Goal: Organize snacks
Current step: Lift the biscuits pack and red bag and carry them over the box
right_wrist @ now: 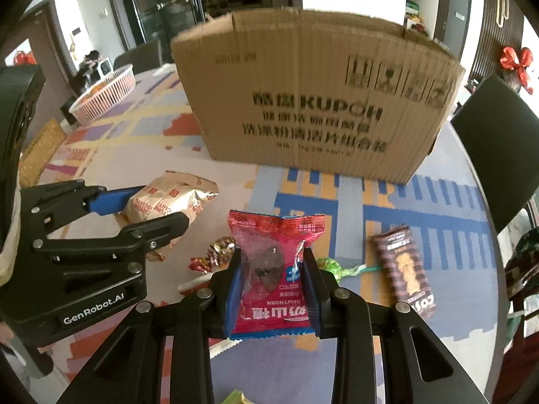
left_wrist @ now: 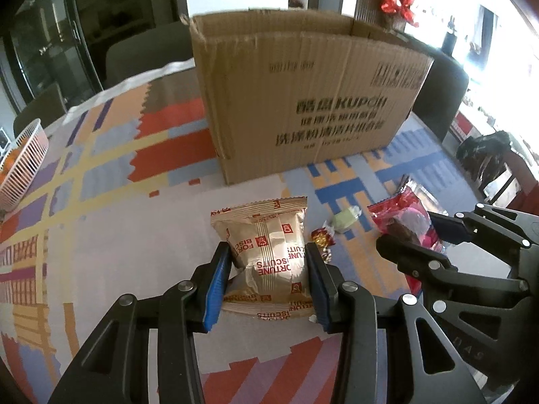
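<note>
Left gripper (left_wrist: 266,266) pinches gold biscuit packet (left_wrist: 266,256); right gripper (right_wrist: 273,282) pinches red hawthorn packet (right_wrist: 274,269). Risk: slippery wrappers slip out before reaching cardboard box (left_wrist: 303,101) ahead.

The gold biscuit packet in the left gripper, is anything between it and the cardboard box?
Nothing visible: only bare tablecloth lies between the gold biscuit packet and the cardboard box, though the near wall stands tall.

Cardboard box (left_wrist: 303,101) interior hidden, its print blurred, white basket (left_wrist: 20,165) cut off at frame edge
</note>
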The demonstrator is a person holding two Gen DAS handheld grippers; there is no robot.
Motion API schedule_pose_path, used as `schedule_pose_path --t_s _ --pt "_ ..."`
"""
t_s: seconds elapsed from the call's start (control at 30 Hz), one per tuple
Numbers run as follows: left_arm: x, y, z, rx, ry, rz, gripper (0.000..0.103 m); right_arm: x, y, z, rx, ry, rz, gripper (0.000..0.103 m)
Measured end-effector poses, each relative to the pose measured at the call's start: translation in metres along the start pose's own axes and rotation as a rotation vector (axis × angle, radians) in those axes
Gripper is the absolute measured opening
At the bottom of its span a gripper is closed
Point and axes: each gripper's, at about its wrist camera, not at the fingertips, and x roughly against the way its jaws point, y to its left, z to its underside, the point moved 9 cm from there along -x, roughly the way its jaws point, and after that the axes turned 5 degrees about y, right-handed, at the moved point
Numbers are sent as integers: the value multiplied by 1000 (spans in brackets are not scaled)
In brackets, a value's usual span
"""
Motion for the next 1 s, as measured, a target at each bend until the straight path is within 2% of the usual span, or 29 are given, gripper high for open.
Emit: schedule_pose_path --t_s 0.3,0.63,1.0 --pt "38 -6 -16 36 -81 3 43 39 -4 -18 6 -92 -15 33" --pt "82 -12 -49 50 -187 -1 43 81 -20 -51 -9 -208 -11 33" --pt "106 -15 -90 70 -252 -12 43 118 -34 -95 11 -316 14 33"
